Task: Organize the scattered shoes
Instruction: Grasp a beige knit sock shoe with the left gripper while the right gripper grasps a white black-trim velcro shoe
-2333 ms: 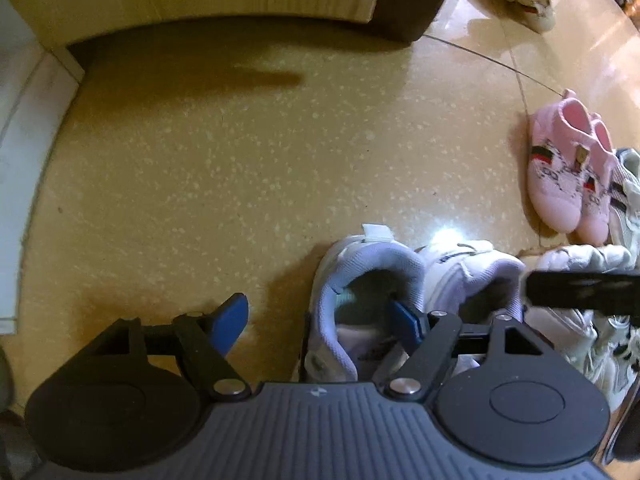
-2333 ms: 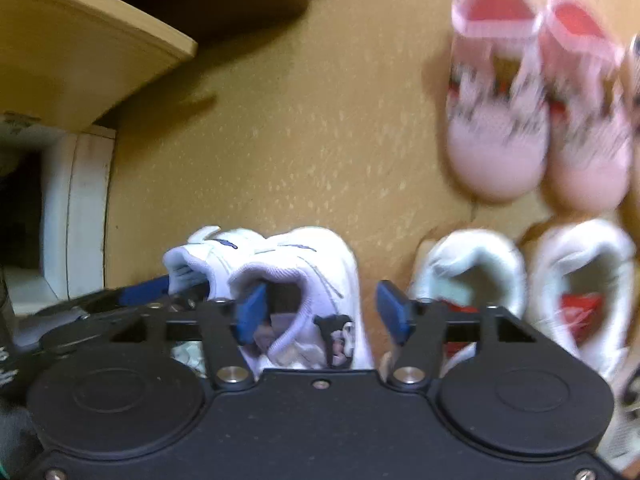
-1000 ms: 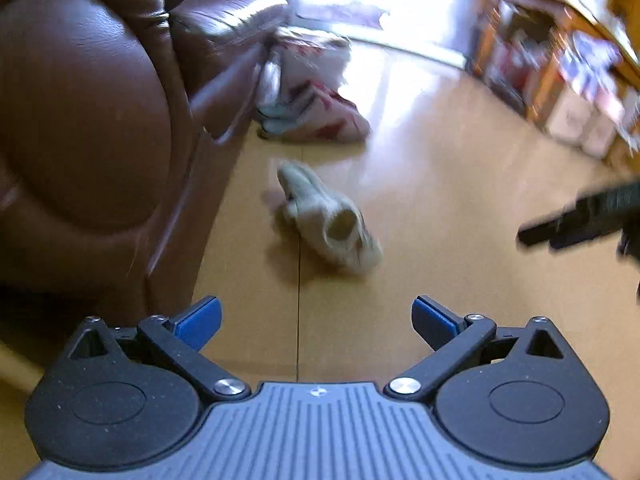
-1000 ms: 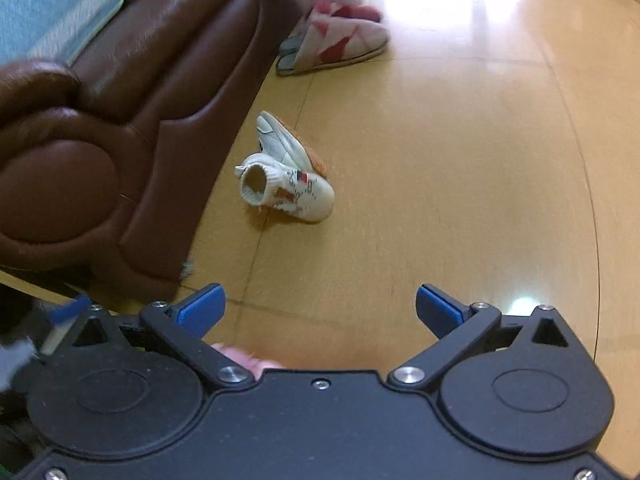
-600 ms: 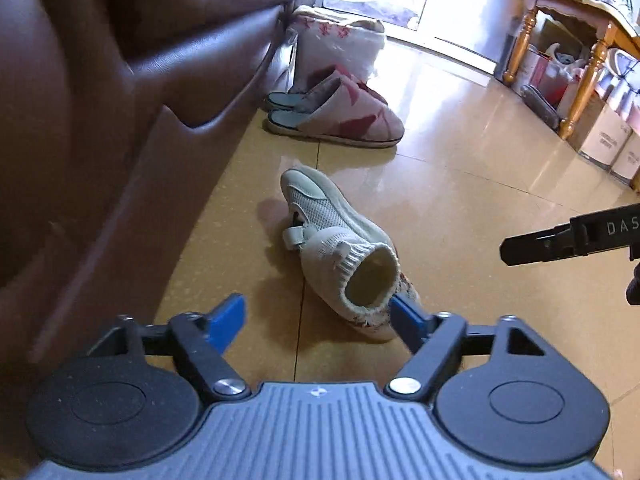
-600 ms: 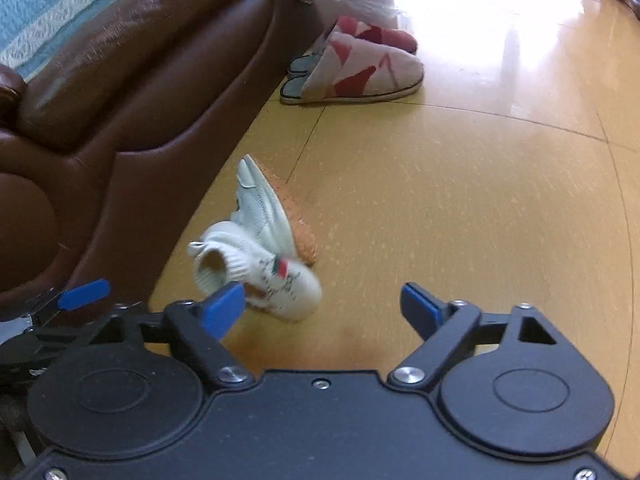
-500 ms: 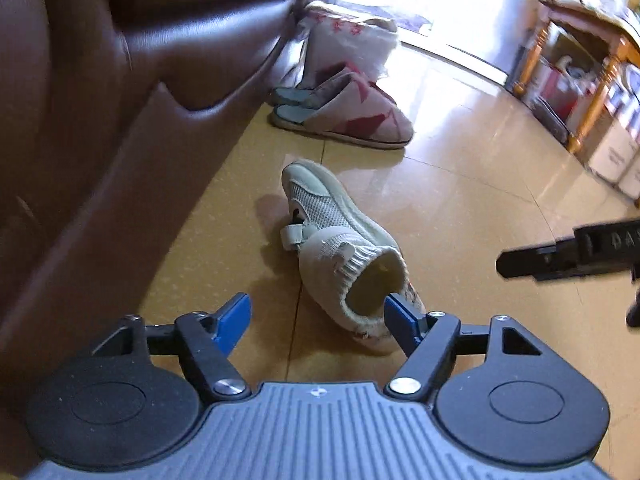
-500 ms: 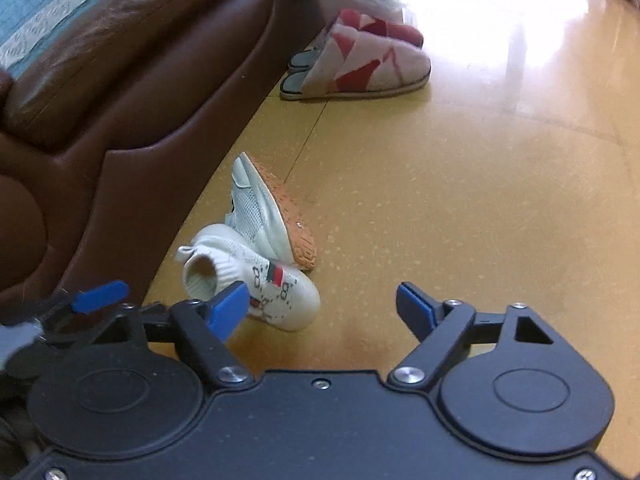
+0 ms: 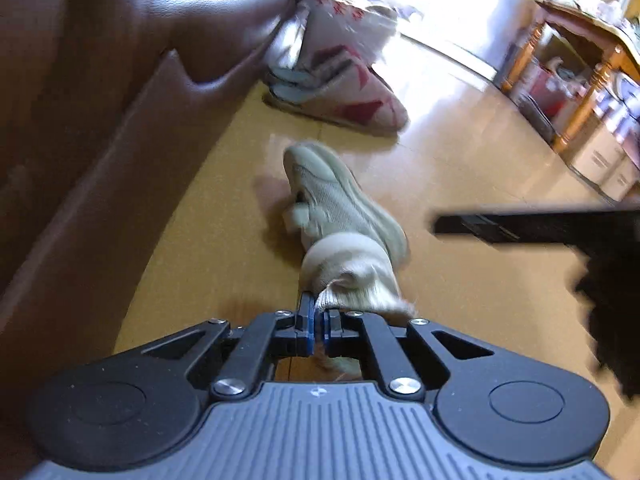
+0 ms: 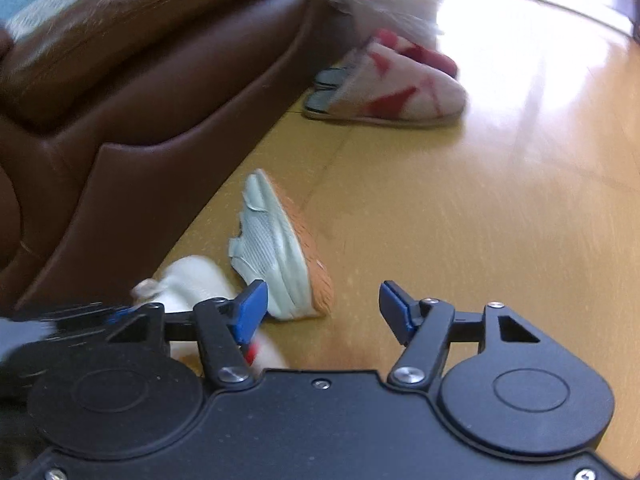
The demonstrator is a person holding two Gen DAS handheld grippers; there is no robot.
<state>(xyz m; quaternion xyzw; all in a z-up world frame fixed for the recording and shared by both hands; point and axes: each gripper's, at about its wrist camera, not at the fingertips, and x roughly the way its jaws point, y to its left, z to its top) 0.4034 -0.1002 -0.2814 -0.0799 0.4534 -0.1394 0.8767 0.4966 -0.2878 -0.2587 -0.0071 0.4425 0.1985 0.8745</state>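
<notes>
From the left wrist camera, the left gripper [image 9: 318, 326] has just snapped shut. Half a second ago its blue pads stood apart on each side of the cream knitted sock-top shoe [image 9: 352, 276]; now they pinch the ribbed cuff of that shoe tightly between them. That means this shoe looks caught and ready to be lifted, though it is not up yet. It sits low on the shiny yellow-brown floor [image 9: 460, 288]. The gripper tilts down toward the floor and has dropped lower than before. Just past the held shoe lies its partner, the pale green mesh shoe [image 9: 332, 192], touching it. Farther off is the pair of grey slippers with red patches [image 9: 340, 96], beside the dark brown leather sofa [image 9: 100, 100]. The black bar on the right is part of the other gripper.

From the right wrist camera, the right gripper [image 10: 320, 312] has been closing too, but it is only half shut. Nothing is between its blue pads, only bare floor. The pale green mesh shoe with the orange sole [image 10: 280, 248] lies on its side, and its heel sits just by the gripper's left pad, not inside the gap. The cream shoe [image 10: 192, 280] is further left, behind that finger. This gripper also points down at the floor and has slid closer to the shoes. I think it must shift a little left before it can grab the green shoe.
</notes>
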